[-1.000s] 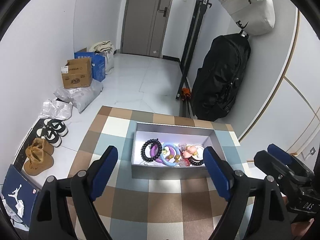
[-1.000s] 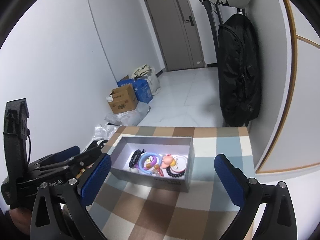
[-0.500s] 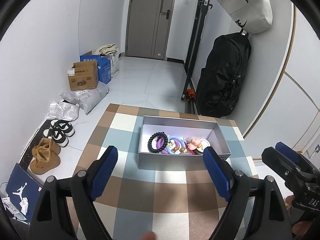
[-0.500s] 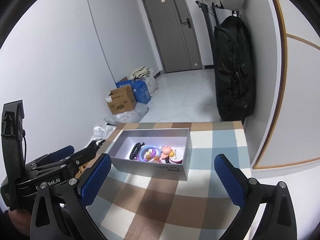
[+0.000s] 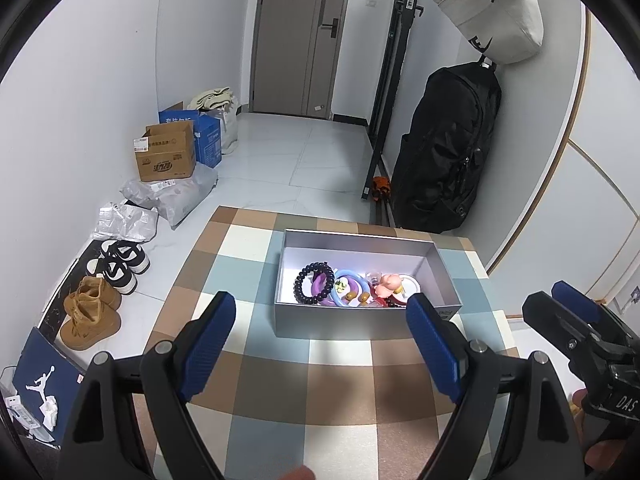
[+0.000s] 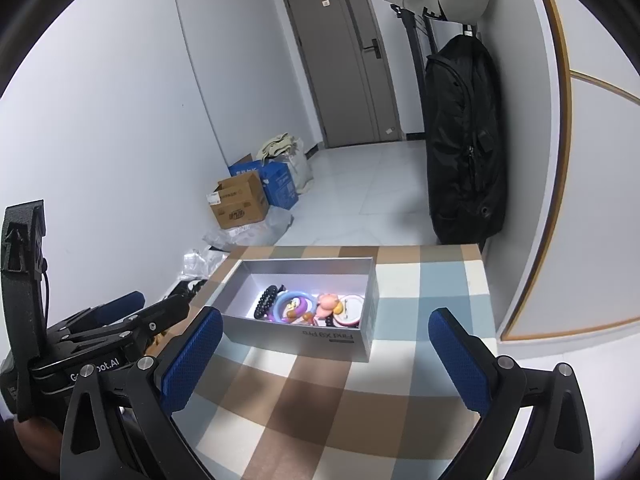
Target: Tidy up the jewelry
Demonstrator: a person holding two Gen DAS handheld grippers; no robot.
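Observation:
A silver open box (image 5: pixel 352 322) (image 6: pixel 304 338) stands on the checked tablecloth (image 5: pixel 328 380). Inside lie a black bead bracelet (image 5: pixel 301 285) (image 6: pixel 265 301), a purple ring (image 5: pixel 320 282), a blue ring (image 5: pixel 352 290) (image 6: pixel 285 305), a pink charm (image 5: pixel 387 285) (image 6: pixel 329 303) and a white round piece (image 5: pixel 409 282) (image 6: pixel 352 309). My left gripper (image 5: pixel 320 320) hovers open before the box, nothing between its blue pads. My right gripper (image 6: pixel 326 330) is open too, held just short of the box. Each gripper shows at the edge of the other's view.
The table ends just beyond the box. On the floor at left are shoes (image 5: pixel 120 264), tan boots (image 5: pixel 90 314), plastic bags and a cardboard box (image 5: pixel 166 158). A black bag (image 5: pixel 444 148) hangs on a rack (image 5: pixel 390 80) at right, a door (image 5: pixel 304 36) behind.
Both views have shifted a little, so the box sits slightly farther from the fingertips than a second ago. Jaws of both grippers keep the same wide gap.

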